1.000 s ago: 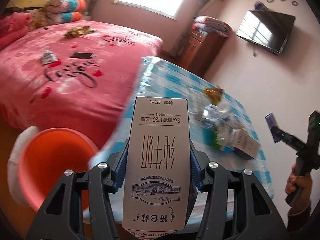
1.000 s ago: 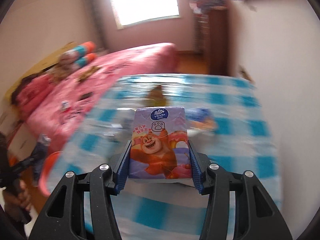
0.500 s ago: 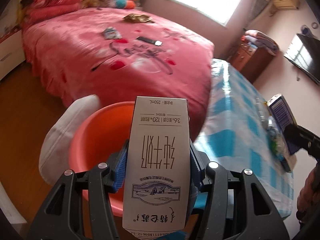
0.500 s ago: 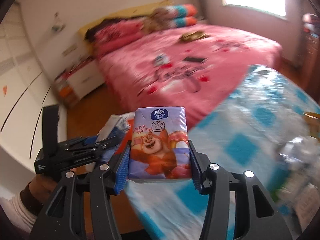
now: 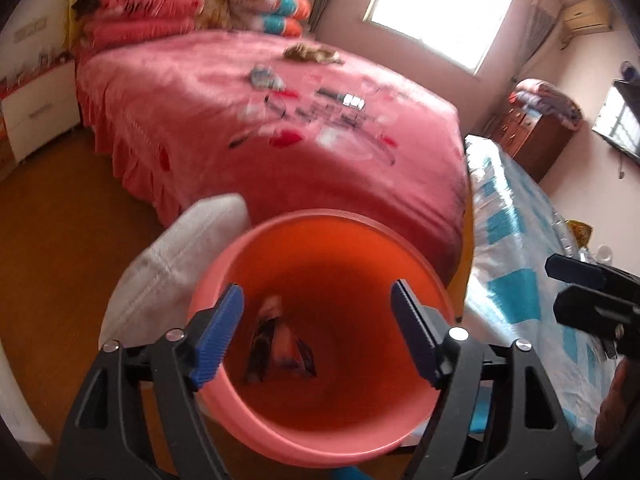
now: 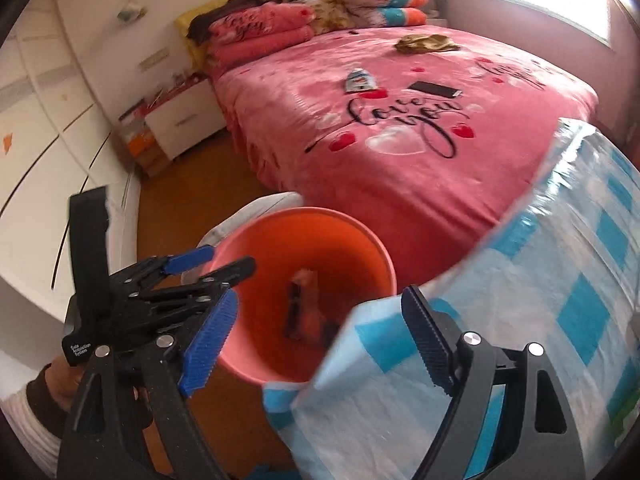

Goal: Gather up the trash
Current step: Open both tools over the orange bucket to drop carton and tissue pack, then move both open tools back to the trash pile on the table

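Trash (image 5: pixel 280 344) is lying inside the orange bucket (image 5: pixel 400 248), left claw (image 5: pixel 318 330) hanging released above. Right claw (image 6: pixel 318 338) (also released, empty) is hovering beside the counter (image 6: pixel 580 264); next, more litter needs fetching.

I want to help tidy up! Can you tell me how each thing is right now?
left gripper: open, holding nothing, over the bucket.
right gripper: open, holding nothing.
orange bucket: upright, blurred trash inside.
phone: lying flat on the bed.
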`<state>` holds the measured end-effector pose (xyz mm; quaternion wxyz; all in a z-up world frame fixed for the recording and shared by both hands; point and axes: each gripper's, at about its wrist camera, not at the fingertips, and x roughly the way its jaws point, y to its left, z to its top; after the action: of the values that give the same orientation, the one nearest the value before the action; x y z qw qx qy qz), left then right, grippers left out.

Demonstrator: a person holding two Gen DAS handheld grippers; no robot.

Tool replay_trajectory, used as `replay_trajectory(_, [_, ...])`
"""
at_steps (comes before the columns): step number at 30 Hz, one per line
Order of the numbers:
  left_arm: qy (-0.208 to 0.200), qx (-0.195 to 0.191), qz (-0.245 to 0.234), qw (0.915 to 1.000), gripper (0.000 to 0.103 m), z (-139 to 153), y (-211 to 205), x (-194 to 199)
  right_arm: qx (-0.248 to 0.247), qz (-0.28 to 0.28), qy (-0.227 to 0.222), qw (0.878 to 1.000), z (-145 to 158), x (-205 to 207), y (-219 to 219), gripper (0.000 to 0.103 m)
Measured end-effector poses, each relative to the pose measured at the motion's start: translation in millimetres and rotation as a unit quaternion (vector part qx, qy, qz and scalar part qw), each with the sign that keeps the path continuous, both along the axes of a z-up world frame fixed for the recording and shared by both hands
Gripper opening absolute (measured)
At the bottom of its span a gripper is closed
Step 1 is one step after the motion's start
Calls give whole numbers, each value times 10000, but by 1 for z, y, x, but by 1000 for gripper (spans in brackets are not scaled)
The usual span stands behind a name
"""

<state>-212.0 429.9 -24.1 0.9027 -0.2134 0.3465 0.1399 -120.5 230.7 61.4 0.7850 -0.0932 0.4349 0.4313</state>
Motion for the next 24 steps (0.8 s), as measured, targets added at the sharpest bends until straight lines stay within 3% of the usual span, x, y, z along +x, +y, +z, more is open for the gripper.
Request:
replay_trajectory(4, [-357, 149, -88, 9992, 83, 10, -7, -4, 181, -374, 26, 9991, 6, 5, -24, 88])
replay_trajectory(11, [-7, 533, -173, 9984, 83, 20, -28, 7, 524, -875, 81, 9948, 13, 2, -66, 89])
replay_trajectory(24, [-327, 764, -684, 9942, 83, 48, -77, 11, 731, -1263, -156, 9892, 7, -21, -123, 93])
